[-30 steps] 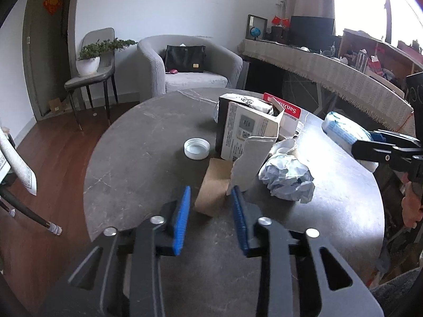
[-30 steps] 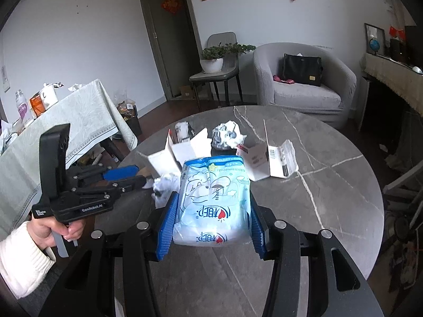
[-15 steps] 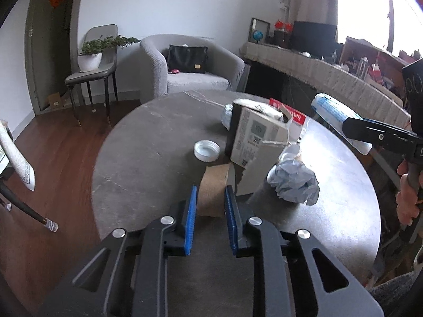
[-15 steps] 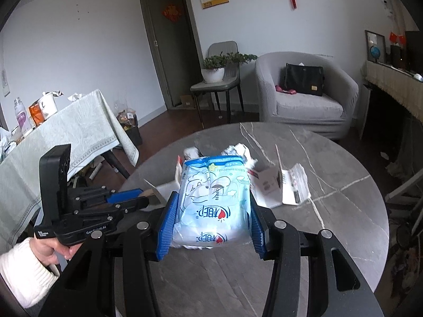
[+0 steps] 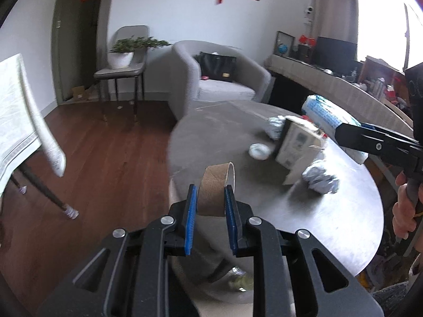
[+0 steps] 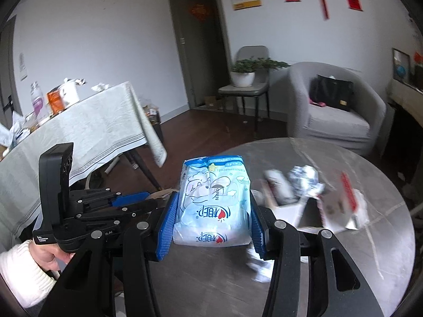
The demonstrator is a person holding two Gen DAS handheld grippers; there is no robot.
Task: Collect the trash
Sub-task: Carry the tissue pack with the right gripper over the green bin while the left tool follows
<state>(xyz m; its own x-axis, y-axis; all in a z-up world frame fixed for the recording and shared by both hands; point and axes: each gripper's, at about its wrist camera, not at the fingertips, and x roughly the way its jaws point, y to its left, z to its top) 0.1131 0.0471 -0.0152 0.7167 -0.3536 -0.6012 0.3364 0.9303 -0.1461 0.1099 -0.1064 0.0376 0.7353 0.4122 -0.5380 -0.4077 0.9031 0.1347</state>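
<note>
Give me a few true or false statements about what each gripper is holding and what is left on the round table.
1. The left gripper is shut on the cardboard tube. True.
2. The right gripper is empty. False: it holds the blue tissue pack.
3. A white lid lies on the round table. True.
4. The crumpled paper sits on the armchair. False: it lies on the table.

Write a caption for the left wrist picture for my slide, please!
Left gripper pinches a cardboard tube above the round table's edge, with boxes and crumpled paper left behind.
</note>
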